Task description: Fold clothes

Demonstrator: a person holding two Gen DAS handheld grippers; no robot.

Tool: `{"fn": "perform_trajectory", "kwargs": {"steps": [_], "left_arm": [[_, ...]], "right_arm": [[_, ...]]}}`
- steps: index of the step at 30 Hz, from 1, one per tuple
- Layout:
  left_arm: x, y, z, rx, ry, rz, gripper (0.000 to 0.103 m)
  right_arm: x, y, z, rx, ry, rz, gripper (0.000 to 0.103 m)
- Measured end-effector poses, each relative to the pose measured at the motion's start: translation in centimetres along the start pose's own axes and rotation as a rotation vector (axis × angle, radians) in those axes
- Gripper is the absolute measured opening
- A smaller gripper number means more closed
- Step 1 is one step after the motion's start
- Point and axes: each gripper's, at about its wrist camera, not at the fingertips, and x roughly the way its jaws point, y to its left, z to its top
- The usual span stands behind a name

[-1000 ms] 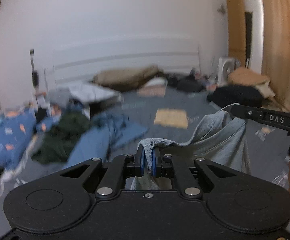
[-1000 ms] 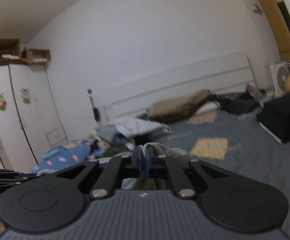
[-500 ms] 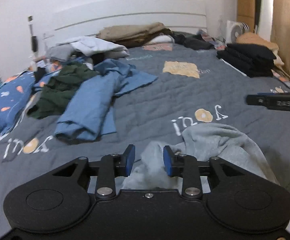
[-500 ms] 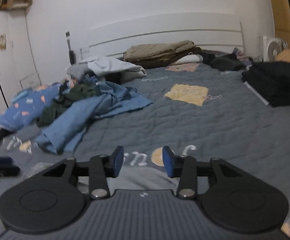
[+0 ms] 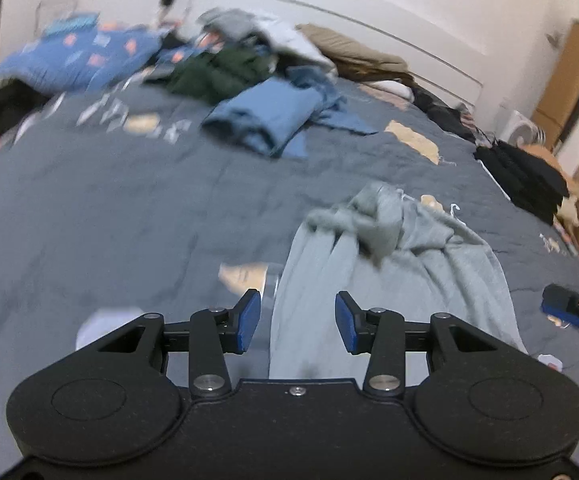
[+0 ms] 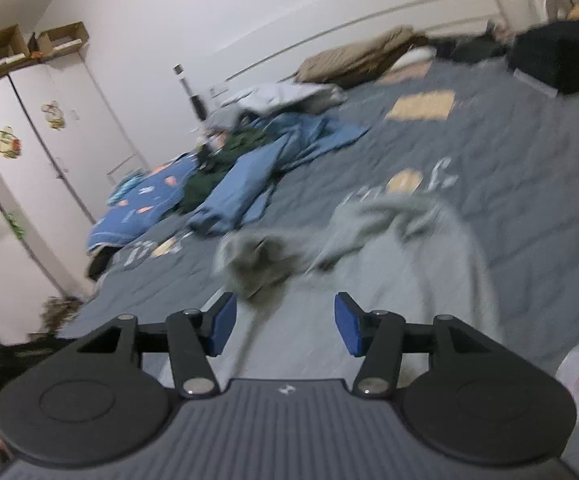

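A light grey garment (image 5: 401,264) lies spread and rumpled on the dark grey bedspread (image 5: 129,216), its bunched top end farthest from me. My left gripper (image 5: 297,322) hovers open just above the garment's near left edge, nothing between its blue pads. The right gripper's tip (image 5: 565,306) shows at the right edge of the left wrist view. In the right wrist view the same grey garment (image 6: 389,240) is blurred, and my right gripper (image 6: 283,330) stands open over its near part, holding nothing.
A heap of blue and dark green clothes (image 5: 265,108) lies toward the headboard, with a blue patterned pillow (image 5: 73,60) at far left. Folded black clothes (image 5: 529,176) sit at the bed's right edge. A white wardrobe (image 6: 37,160) stands left of the bed.
Both grippers held the grey garment up a second ago, then opened and let it drop on the bed. Both have since opened wider and the views have tilted down and swung.
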Motion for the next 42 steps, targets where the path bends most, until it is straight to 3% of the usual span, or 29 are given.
{"fn": "perform_trajectory", "kwargs": {"steps": [5, 9, 11, 14, 26, 31, 36, 38, 42], "left_arm": [[-1.0, -0.3, -1.1, 0.034, -0.019, 0.006, 0.041], [-0.8, 0.0, -2.0, -0.004, -0.026, 0.002, 0.038], [-0.5, -0.1, -2.3, 0.04, -0.021, 0.013, 0.031], [0.0, -0.2, -2.8, 0.096, -0.01, 0.025, 0.03], [2.9, 1.4, -4.8, 0.169, 0.134, 0.046, 0.029], [3.1, 1.1, -5.0, 0.124, 0.195, -0.05, 0.03], [3.6, -0.3, -5.9, 0.165, 0.257, -0.053, 0.029], [3.4, -0.5, -6.0, 0.169, 0.249, -0.064, 0.014], [2.9, -2.0, -6.4, 0.204, 0.233, -0.124, 0.006]], "right_arm": [[0.8, 2.5, -1.4, -0.049, 0.061, 0.068, 0.054], [1.4, 4.0, -2.2, -0.11, 0.07, 0.097, 0.054], [1.8, 4.1, -2.6, -0.103, 0.073, 0.121, 0.054], [2.5, 3.9, -3.1, -0.072, 0.098, 0.135, 0.054], [3.7, 4.0, -3.5, -0.07, 0.145, 0.127, 0.054], [4.0, 4.1, -3.9, -0.07, 0.171, 0.14, 0.054], [4.2, 4.1, -4.0, -0.059, 0.19, 0.143, 0.054], [4.2, 4.0, -3.9, -0.045, 0.194, 0.153, 0.054], [4.0, 3.9, -3.8, -0.036, 0.198, 0.163, 0.054]]}}
